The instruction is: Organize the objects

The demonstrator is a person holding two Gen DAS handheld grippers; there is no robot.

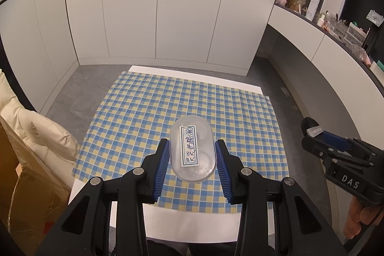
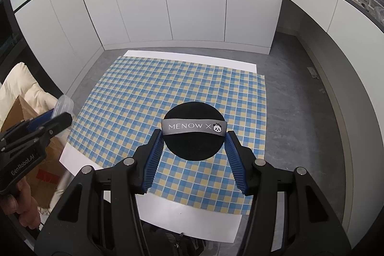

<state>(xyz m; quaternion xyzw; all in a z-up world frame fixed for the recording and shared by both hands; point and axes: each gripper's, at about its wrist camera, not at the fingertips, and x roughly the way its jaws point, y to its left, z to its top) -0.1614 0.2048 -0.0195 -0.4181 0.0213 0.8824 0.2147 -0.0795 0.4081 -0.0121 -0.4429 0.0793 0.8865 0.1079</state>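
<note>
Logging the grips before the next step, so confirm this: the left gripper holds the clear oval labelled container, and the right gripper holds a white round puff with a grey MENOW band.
One detail is wrong: the puff is black, not white, as the right wrist view shows between the right gripper pads. The left gripper does hold the clear oval container.
</note>
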